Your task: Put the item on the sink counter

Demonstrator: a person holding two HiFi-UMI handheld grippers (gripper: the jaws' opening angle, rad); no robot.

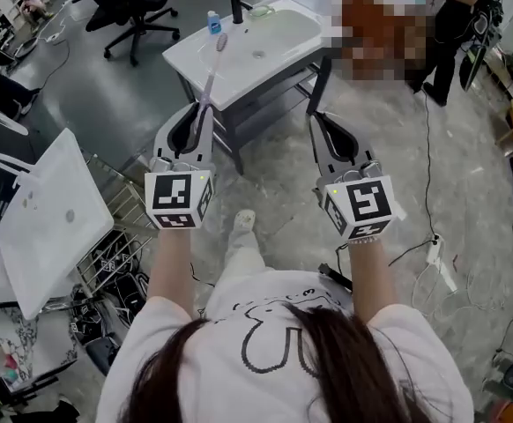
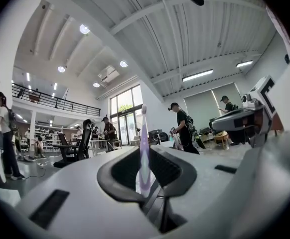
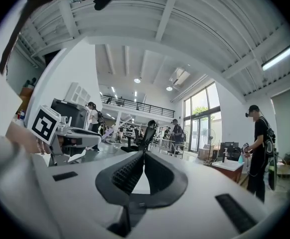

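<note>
Here, left claw [image 1: 201, 113] gripping toothbrush [image 1: 213, 67], sink [image 1: 296, 30] ahead

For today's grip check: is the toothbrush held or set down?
Held: the left gripper clamps the toothbrush by its handle, brush head sticking out.

Lilac toothbrush [image 1: 210, 77], white sink counter [image 1: 191, 61], blue bottle [image 1: 213, 23], grey floor [image 1: 468, 192]
</note>
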